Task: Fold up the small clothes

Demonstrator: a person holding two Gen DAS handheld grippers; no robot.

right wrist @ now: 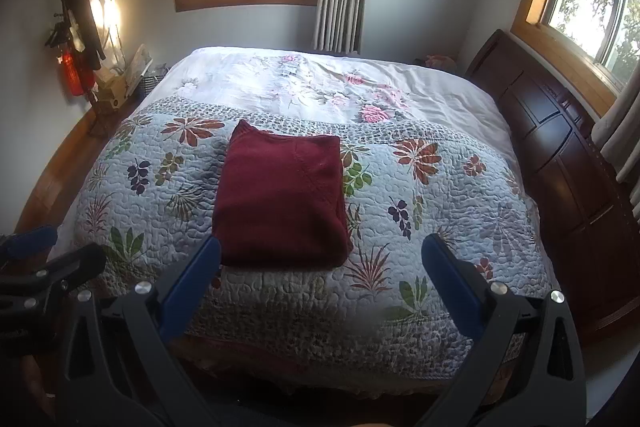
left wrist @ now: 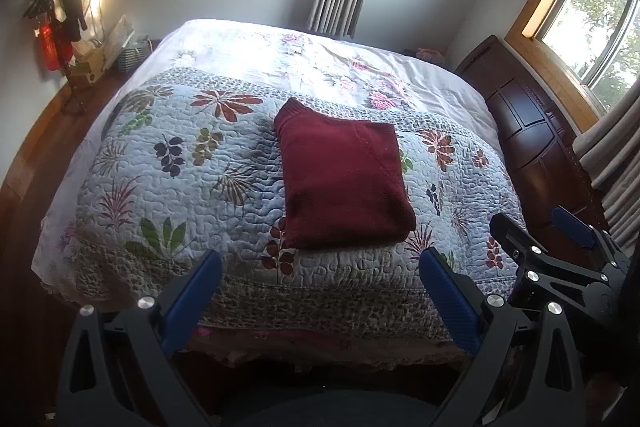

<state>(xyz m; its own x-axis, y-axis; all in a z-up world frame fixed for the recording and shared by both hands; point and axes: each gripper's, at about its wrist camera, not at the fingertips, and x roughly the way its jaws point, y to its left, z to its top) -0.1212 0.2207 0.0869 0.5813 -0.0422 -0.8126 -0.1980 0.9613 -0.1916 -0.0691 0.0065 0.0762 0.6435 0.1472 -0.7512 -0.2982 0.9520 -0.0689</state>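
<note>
Both grippers, L (left wrist: 320, 287) & R (right wrist: 320, 275), gape above folded maroon sweater (left wrist: 344, 179).

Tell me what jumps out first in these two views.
A dark red knit garment, folded into a neat rectangle, lies mid-bed on the pale blue floral quilted bedspread. Both grippers, left and right, hover open and empty at the bed's near edge.

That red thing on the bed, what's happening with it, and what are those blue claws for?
A person holds a two-finger gripper in each hand for folding clothes. The dark red garment lies folded into a neat rectangle on the floral quilt. The left gripper and the right gripper both hang open near the bed's foot, holding nothing and not touching the garment.
</note>
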